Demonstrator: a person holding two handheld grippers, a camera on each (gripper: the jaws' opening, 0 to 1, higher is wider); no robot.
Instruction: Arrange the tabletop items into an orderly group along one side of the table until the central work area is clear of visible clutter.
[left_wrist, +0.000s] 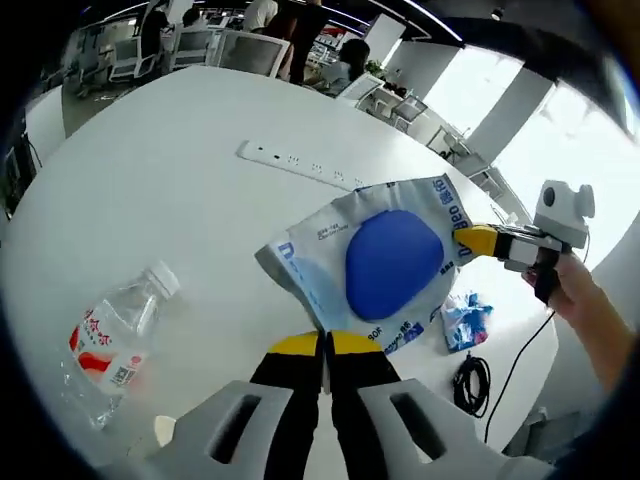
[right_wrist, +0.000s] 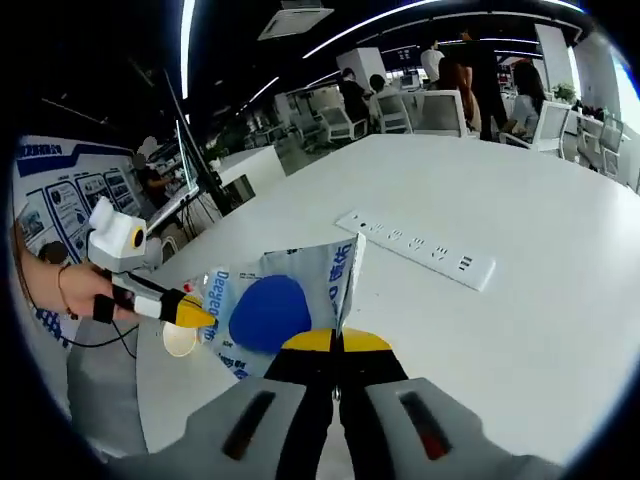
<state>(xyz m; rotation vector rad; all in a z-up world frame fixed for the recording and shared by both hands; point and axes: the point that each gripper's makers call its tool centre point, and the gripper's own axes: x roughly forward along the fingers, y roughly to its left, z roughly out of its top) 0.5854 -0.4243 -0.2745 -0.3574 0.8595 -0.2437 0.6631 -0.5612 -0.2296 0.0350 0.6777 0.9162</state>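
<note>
A white and blue pouch (left_wrist: 390, 262) with a big blue oval on its face hangs stretched between both grippers, above the white table (left_wrist: 150, 190). My left gripper (left_wrist: 322, 345) is shut on the pouch's near edge. My right gripper (left_wrist: 470, 241), held by a hand, comes in from the right and is shut on the opposite edge. In the right gripper view the same pouch (right_wrist: 272, 308) sits just past my right gripper (right_wrist: 337, 342), with the left gripper (right_wrist: 195, 315) pinching its far side. A clear water bottle (left_wrist: 115, 340) with a red label lies on the table at the left.
A white power strip (left_wrist: 300, 165) (right_wrist: 420, 250) lies across the table's middle. A small blue and white packet (left_wrist: 465, 320) and a coiled black cable (left_wrist: 472, 380) sit near the table edge. A small round beige item (right_wrist: 180, 340) lies under the pouch. Chairs and people are beyond the table.
</note>
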